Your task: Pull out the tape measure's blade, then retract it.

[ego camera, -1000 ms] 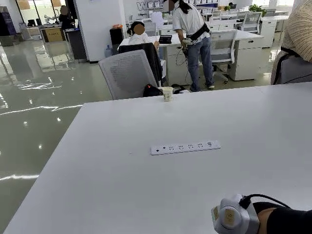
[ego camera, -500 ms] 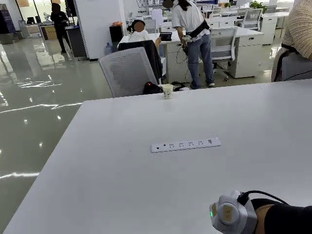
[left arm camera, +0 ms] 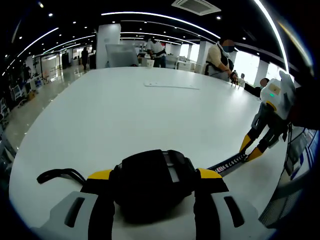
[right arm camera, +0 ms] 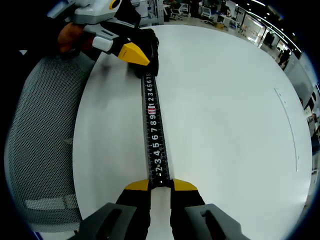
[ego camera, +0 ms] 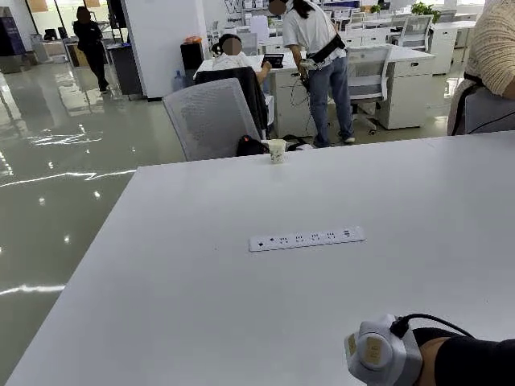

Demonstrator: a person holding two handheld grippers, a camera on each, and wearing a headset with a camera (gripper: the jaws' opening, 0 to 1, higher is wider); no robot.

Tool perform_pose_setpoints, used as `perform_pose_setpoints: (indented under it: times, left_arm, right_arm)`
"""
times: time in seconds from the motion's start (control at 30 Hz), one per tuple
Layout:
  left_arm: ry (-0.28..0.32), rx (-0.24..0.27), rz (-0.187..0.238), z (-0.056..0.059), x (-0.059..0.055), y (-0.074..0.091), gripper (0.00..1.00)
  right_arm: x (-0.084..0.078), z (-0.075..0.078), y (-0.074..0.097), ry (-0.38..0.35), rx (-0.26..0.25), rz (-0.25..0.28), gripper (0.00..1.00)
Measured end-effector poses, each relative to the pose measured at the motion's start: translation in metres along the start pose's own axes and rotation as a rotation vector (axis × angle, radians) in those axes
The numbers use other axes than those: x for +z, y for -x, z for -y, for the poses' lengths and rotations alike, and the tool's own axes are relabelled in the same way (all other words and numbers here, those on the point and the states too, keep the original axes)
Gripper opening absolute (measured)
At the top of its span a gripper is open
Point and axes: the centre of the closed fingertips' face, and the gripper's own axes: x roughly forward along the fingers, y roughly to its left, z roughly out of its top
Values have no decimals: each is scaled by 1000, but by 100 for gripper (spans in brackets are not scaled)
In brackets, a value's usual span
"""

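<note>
black tape measure (left arm camera: 150,172) case clamped in my left claw (left arm camera: 155,176), blade (right arm camera: 152,125) drawn out.
case sits low centre of the left gripper view; my right claw (right arm camera: 160,184) pinches the blade's tip at bottom centre of its view, over the white table (right arm camera: 225,100).

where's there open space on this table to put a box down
The table is bare from the power strip back toward the person, and from the strip out to the paper cup at the far edge. It is crowded at the near edge, where the left gripper holds the tape measure and the right gripper pinches its blade.
</note>
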Motion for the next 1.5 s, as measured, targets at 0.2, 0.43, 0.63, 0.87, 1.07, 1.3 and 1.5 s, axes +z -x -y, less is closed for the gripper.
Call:
perform_pose_setpoints:
  times: [0.2, 0.43, 0.63, 0.87, 1.07, 1.3, 1.5]
  left_arm:
    - [1, 2, 3, 0, 0, 0, 59]
    - [3, 2, -1, -1, 0, 0, 59]
    - [4, 2, -6, 0, 0, -1, 59]
    - [2, 3, -5, 0, -1, -2, 59]
    - [4, 3, -9, 0, -1, -1, 59]
    - [4, 1, -10, 0, -1, -1, 59]
    - [3, 0, -5, 0, -1, -1, 59]
  right_arm:
    - [3, 0, -1, 5, -4, -4, 11]
    - [6, 0, -2, 15, -5, -1, 11]
    - [7, 1, -3, 18, -4, -4, 11]
    - [8, 1, -5, 20, -12, 1, 11]
    - [10, 0, -6, 13, -14, 1, 11]
    - [11, 1, -6, 5, -21, 1, 11]
    - [15, 0, -7, 9, -23, 6, 11]
